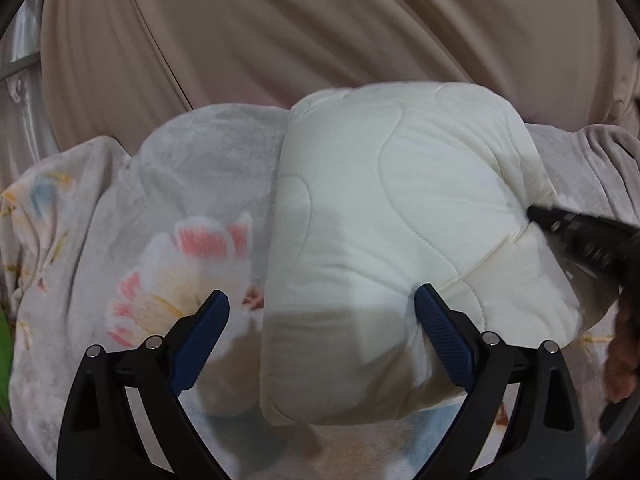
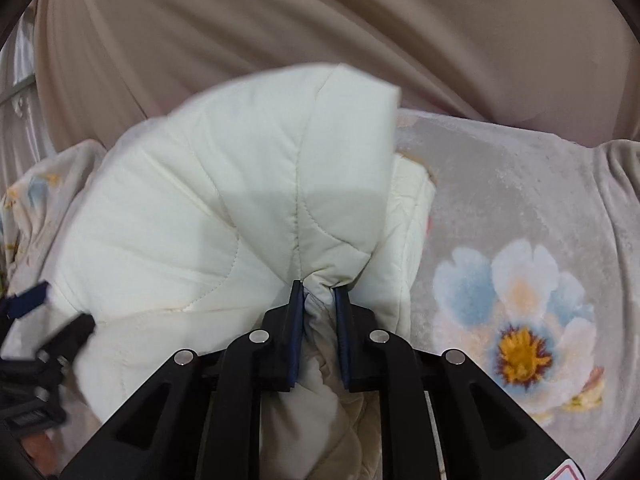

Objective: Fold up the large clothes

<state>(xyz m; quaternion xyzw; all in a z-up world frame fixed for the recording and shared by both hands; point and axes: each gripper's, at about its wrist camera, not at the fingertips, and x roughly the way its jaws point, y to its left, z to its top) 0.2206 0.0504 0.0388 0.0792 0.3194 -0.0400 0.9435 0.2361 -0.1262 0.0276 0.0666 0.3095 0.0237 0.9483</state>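
Mid-fold: cream quilted garment (image 1: 392,240) bundled on the floral blanket (image 2: 520,240). Right gripper (image 2: 319,286) pinches a gathered edge; left gripper (image 1: 322,308) is spread wide over the near side. Next, probably: carry the edge across, left pinning. Only the right view shows the pinch and raised flap.

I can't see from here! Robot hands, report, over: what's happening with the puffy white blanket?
Left gripper open, over white quilt. Right gripper shut on quilt's bunched edge. Nothing blocking on floral blanket.
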